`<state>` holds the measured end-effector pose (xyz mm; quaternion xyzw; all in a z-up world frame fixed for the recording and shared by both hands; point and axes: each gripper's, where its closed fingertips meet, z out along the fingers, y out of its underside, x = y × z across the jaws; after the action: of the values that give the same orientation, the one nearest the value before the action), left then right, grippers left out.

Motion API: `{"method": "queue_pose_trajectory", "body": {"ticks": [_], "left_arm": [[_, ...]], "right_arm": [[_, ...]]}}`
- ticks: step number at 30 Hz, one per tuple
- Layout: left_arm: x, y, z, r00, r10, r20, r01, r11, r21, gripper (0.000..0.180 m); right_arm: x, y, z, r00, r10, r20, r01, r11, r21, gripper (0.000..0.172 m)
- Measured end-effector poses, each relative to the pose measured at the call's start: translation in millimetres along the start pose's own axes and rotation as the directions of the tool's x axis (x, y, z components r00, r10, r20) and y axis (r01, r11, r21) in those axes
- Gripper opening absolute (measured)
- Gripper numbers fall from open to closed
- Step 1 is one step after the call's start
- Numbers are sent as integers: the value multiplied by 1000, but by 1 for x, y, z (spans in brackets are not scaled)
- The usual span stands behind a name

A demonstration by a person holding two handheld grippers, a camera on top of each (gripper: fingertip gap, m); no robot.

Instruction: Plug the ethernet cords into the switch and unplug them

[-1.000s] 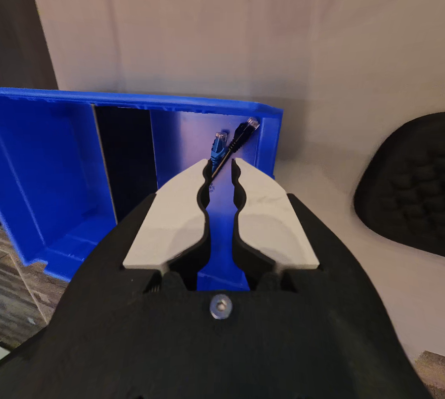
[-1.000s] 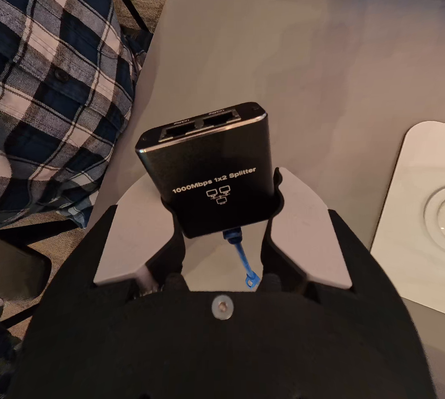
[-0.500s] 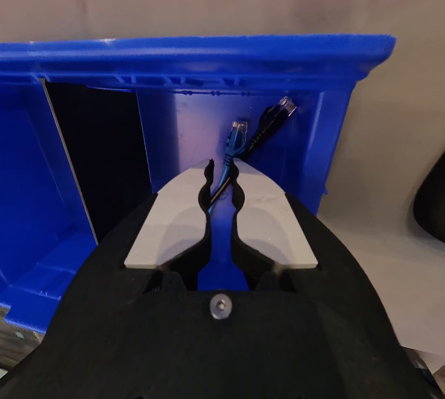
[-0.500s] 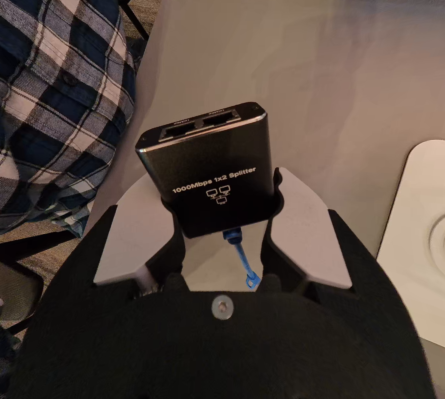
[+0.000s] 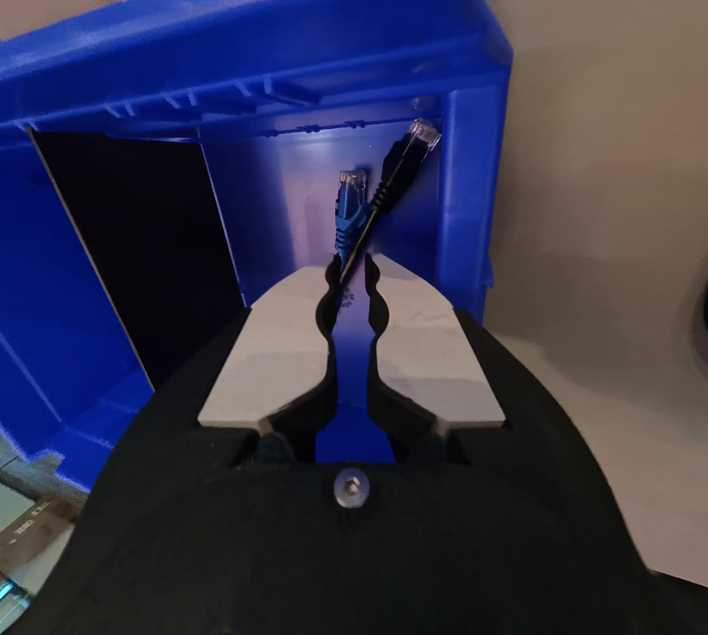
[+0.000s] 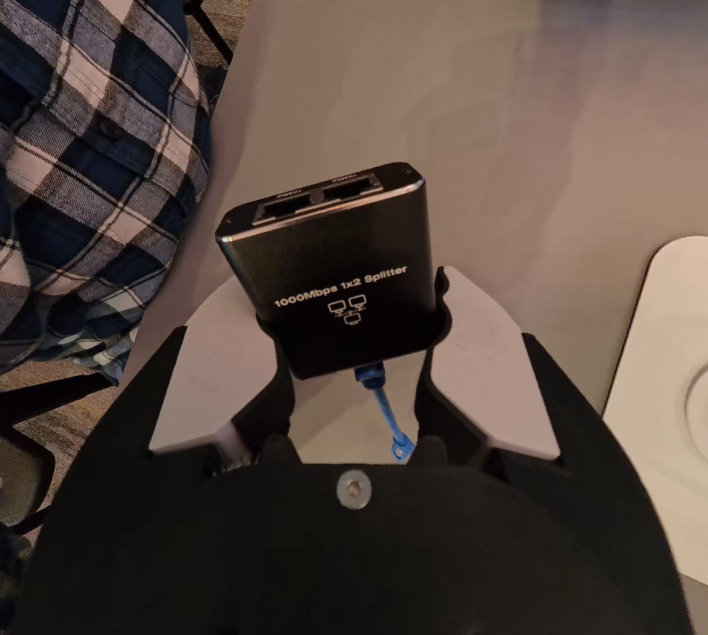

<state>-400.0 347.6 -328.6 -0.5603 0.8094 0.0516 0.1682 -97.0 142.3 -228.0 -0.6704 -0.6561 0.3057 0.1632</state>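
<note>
Cords could slip: the left gripper [image 5: 349, 264] pinches a blue cord [image 5: 346, 218] and a black cord [image 5: 398, 176] together, by the blue bin [image 5: 268, 42]. The right gripper [image 6: 352, 295] clamps the black switch [image 6: 329, 253], ports empty.

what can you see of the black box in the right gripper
The black box is a flat, brushed-metal-looking switch with white printing and a bright front rim. Two empty ports face away. The right gripper clamps its near end, holding it tilted above the table. A blue cable is plugged into its rear.
</note>
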Motion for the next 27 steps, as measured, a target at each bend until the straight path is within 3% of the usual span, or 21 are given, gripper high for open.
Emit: {"method": "queue_pose_trajectory", "body": {"ticks": [10, 18, 23, 27], "left_arm": [[-1, 4, 10, 1000, 4, -22, -4, 1000, -12, 0], [-1, 7, 7, 999, -20, -46, 20, 1000, -6, 0], [-5, 11, 12, 999, 3, -33, -4, 999, -32, 20], [-4, 13, 19, 998, 14, -58, -17, 999, -49, 10]], "right_arm": [[0, -3, 3, 1000, 2, 0, -2, 1000, 4, 80], [1, -4, 2, 1000, 2, -6, -2, 1000, 11, 80], [0, -1, 3, 1000, 8, -2, -8, 1000, 9, 80], [1, -1, 4, 1000, 8, -2, -8, 1000, 13, 80]]}}
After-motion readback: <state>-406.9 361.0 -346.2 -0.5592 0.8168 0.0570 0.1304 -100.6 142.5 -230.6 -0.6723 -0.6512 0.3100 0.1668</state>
